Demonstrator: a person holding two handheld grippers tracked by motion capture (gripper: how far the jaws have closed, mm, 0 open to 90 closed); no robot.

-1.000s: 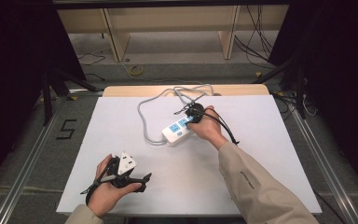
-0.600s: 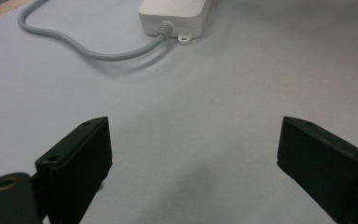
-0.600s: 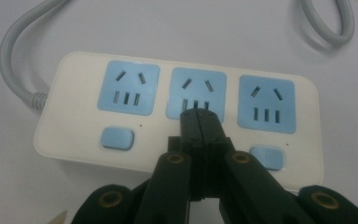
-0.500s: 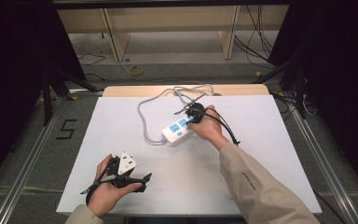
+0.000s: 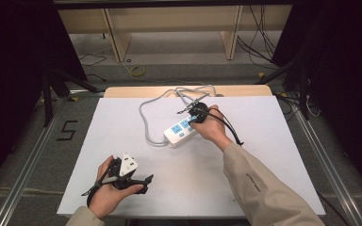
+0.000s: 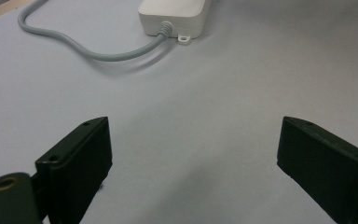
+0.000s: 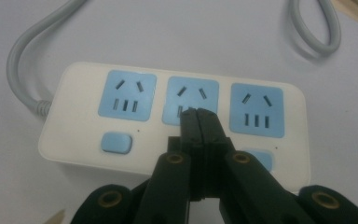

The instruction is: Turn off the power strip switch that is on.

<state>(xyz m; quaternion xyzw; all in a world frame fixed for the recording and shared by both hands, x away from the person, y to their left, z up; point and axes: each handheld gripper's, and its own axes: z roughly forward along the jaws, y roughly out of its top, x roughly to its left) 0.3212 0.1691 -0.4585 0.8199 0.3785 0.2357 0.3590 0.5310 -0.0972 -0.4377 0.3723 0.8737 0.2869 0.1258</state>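
A white plastic power strip with three blue socket faces and blue switches [image 7: 172, 121] is seen lying on the white table surface [image 5: 264, 165], toward the far middle of it in the high view. From one short end a grey cable [image 5: 146, 120] is led away in a curve and looped back toward the far edge of the table. The right gripper [image 7: 199, 114] is held over the strip by the right hand [image 5: 214, 127]; its two black jaws are pressed together with nothing between them, and their tips are placed at the middle socket face, whether touching it cannot be told. The left gripper [image 6: 193, 154] is held low near the front left of the table by the left hand [image 5: 104, 188], well apart from the strip. Its jaws are spread wide and nothing is held between them
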